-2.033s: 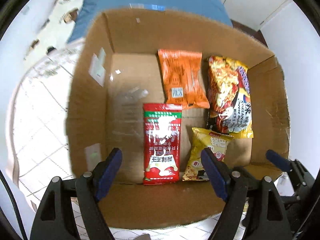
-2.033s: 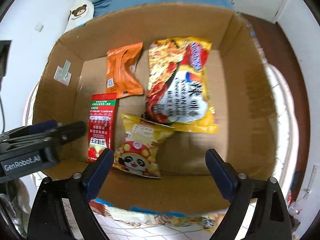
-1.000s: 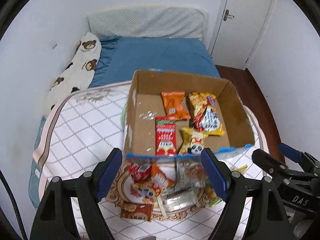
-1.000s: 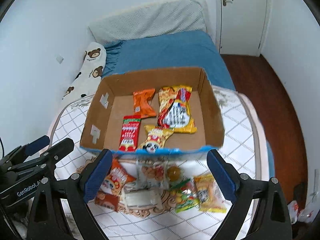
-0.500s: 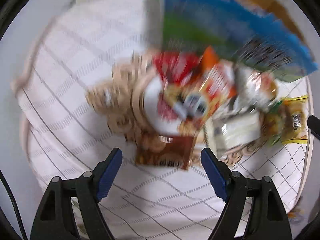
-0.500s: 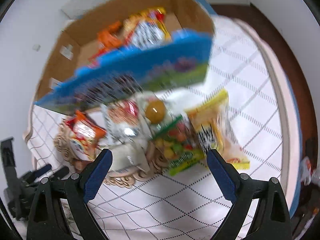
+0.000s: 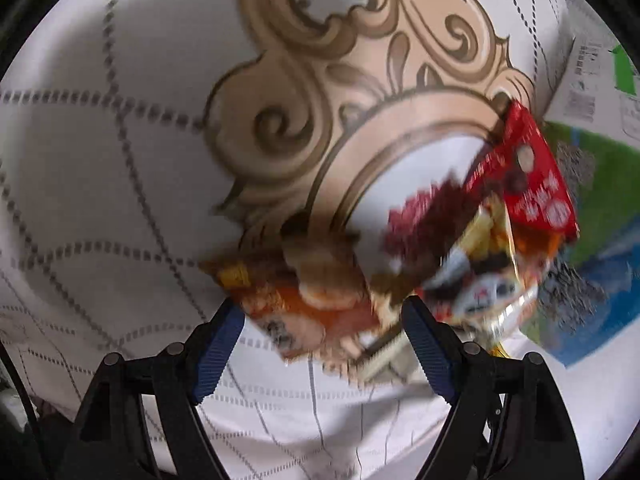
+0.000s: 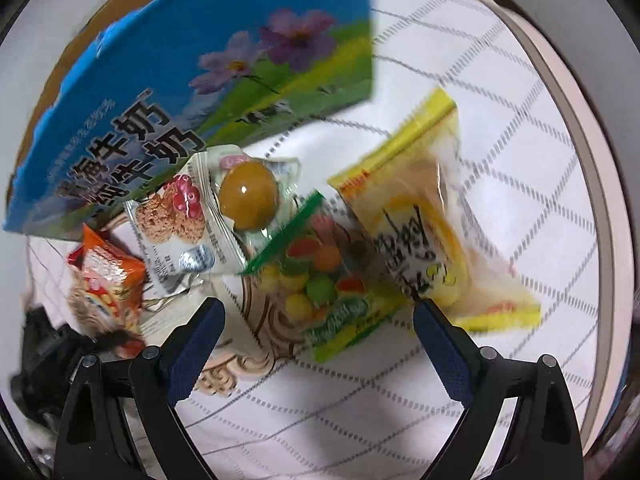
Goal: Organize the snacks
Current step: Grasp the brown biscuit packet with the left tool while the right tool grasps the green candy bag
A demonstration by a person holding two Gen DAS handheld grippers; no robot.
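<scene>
My left gripper (image 7: 324, 328) is open, low over the cloth, its fingers on either side of a blurred brown-orange snack packet (image 7: 312, 300). A red packet (image 7: 524, 184) lies just right of it. My right gripper (image 8: 318, 324) is open above a green candy bag (image 8: 320, 280). A yellow packet (image 8: 432, 236), a clear packet with a round yellow sweet (image 8: 248, 194), a biscuit packet (image 8: 176, 220) and an orange packet (image 8: 108, 276) lie around it. The blue printed box (image 8: 208, 56) stands behind them; its side shows in the left view (image 7: 592, 240).
The snacks lie on a white quilted cloth (image 8: 500, 120) with a tan ornate medallion (image 7: 320, 92). The cloth's pink edge (image 8: 592, 184) curves on the right. A dark object (image 8: 44, 356) sits at the far left of the right wrist view.
Both grippers have come down from above the box to the loose snacks in front of it. The left one now sits close over the brown-orange packet, the right one over the green candy bag.
</scene>
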